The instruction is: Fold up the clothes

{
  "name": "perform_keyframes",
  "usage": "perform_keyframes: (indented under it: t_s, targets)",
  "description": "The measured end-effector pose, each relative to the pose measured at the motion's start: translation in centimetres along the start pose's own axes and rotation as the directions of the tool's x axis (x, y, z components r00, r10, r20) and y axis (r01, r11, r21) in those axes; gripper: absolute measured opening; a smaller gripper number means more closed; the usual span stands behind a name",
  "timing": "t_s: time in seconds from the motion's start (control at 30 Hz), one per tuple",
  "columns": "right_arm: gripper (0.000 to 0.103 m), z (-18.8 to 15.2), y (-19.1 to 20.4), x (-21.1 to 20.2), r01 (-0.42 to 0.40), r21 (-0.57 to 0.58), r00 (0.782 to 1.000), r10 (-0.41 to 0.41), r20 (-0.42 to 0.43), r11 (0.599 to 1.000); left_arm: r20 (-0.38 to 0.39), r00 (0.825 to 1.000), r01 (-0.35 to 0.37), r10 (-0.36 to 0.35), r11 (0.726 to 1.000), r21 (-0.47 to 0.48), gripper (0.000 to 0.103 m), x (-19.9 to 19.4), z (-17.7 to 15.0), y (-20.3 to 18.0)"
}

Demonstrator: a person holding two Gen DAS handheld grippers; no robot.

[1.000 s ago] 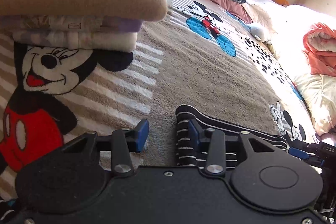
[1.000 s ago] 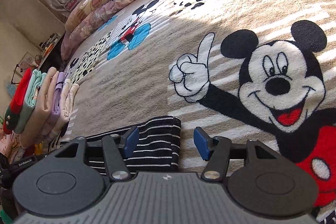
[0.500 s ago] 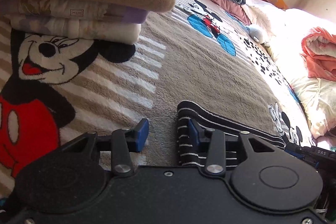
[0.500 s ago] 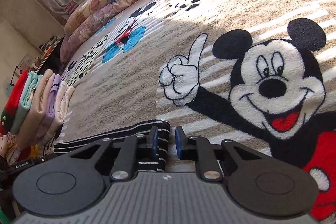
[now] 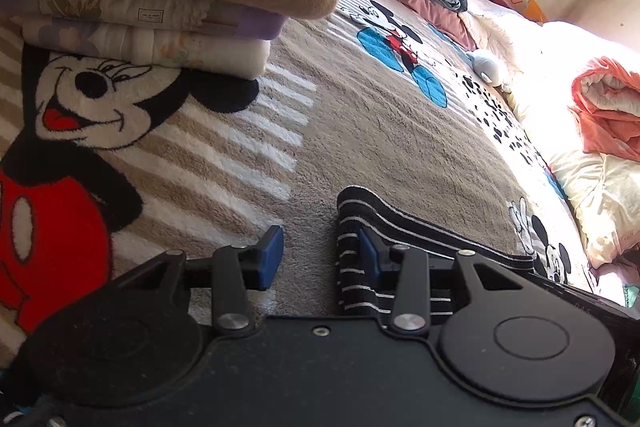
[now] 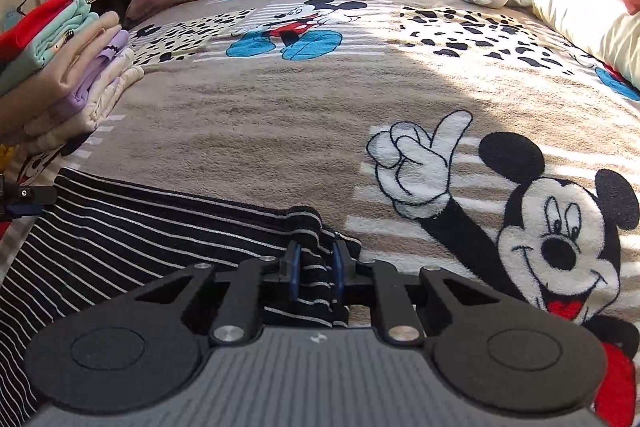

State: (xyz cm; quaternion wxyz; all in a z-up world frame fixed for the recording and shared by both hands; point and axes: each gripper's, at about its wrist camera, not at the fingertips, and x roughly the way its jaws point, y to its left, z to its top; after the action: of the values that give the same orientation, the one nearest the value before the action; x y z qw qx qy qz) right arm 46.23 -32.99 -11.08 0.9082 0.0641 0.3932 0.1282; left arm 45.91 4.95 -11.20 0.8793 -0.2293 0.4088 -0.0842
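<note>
The striped garment (image 6: 132,227) lies on the bed (cartoon blanket (image 6: 280,115)); the right gripper (image 6: 314,269), jaws just closing, pinches its corner for folding, while the left gripper (image 5: 318,251) straddles the opposite edge, jaws apart.

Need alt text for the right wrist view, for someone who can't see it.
The right tongs are shut on a bunched corner of the black striped garment lying on the cartoon-mouse blanket. A stack of folded clothes sits at left.

Cartoon-mouse bed blanket (image 6: 280,115), striped garment (image 6: 120,227), folded stack (image 6: 72,67)
</note>
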Motion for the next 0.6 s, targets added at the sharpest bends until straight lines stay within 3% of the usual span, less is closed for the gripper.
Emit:
perform_keyframes:
  t_s: [0.07, 0.17, 0.2, 0.23, 0.33, 0.37, 0.4, 0.6]
  targets:
    - [0.005, -0.1, -1.8, -0.5, -0.093, 0.134, 0.995, 0.088, 0.046, 0.987, -0.002, 1.0, 0.003, -0.003, 1.0, 0.003, 0.04, 0.0, 0.0, 0.0]
    - [0.005, -0.3, -5.1, -1.6, -0.266, 0.35, 0.962, 0.228, 0.148, 0.898, -0.006, 1.0, 0.013, -0.013, 1.0, 0.006, 0.04, 0.0, 0.0, 0.2]
    - [0.005, -0.3, -5.9, -1.8, -0.274, 0.376, 0.96, 0.228, 0.164, 0.885, -0.007, 1.0, 0.017, -0.017, 1.0, 0.006, 0.04, 0.0, 0.0, 0.3]
    - [0.005, -0.4, -6.7, -2.0, -0.279, 0.399, 0.958, 0.224, 0.179, 0.874, -0.007, 1.0, 0.021, -0.021, 1.0, 0.007, 0.043, 0.0, -0.1, 0.3]
    - [0.005, -0.6, -7.0, -0.4, -0.134, 0.308, 0.991, 0.119, 0.067, 0.942, -0.004, 1.0, 0.017, -0.017, 1.0, 0.023, 0.046, 0.1, -0.2, 0.0]
    - [0.009, -0.7, -6.8, -0.2, -0.103, 0.277, 0.995, 0.093, 0.049, 0.955, -0.004, 1.0, 0.012, -0.012, 0.999, 0.036, 0.046, 0.1, -0.2, -0.2]
    - [0.024, -0.7, -6.3, -0.4, -0.071, 0.243, 0.997, 0.059, 0.057, 0.967, -0.005, 1.0, 0.014, -0.014, 0.999, 0.045, 0.046, 0.1, -0.2, -0.4]
    - [0.032, -1.0, -6.8, -0.9, -0.134, 0.287, 0.99, 0.118, 0.073, 0.948, -0.003, 0.999, 0.049, -0.049, 0.999, -0.001, 0.046, -0.1, 0.4, 0.4]
